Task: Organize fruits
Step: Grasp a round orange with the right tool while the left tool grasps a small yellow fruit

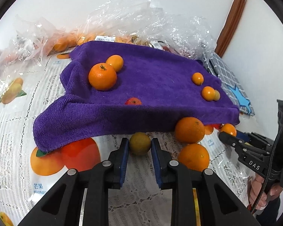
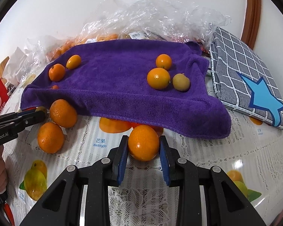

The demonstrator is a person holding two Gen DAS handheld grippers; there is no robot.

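Sitting between the blue pads of the left claw [image 1: 139, 146] is a small yellow-green fruit [image 1: 140, 143]; the pads flank it closely on both sides, though whether they actually press it cannot be told. It lies on the tabletop [image 1: 13, 150], just at the near hem of the purple towel [image 1: 151, 75]. The right claw [image 2: 143, 146] has its pads against both sides of a glossy orange fruit [image 2: 143, 142], also on the tabletop at the towel's front edge.

Two larger oranges [image 1: 190, 130] lie just beside each other between the two claws, one tucked against the towel's hem, the other [image 1: 194, 157] nearer the camera. On top of the towel, at its left, rest a stemmed mandarin [image 1: 102, 76] and a smaller oval fruit [image 1: 115, 62], touching. A small reddish fruit [image 1: 133, 101] sits in a fold near the front. Toward the right are three small fruits: two orange ones [image 2: 163, 61] [image 2: 158, 78] and a yellow-green one [image 2: 181, 82].

Behind the towel, crumpled clear plastic bags [image 2: 160, 11] hold more orange fruit. A grey checked cloth with a blue star [image 2: 254, 79] lies to the right. The tabletop's cover is printed with fruit pictures and lace.
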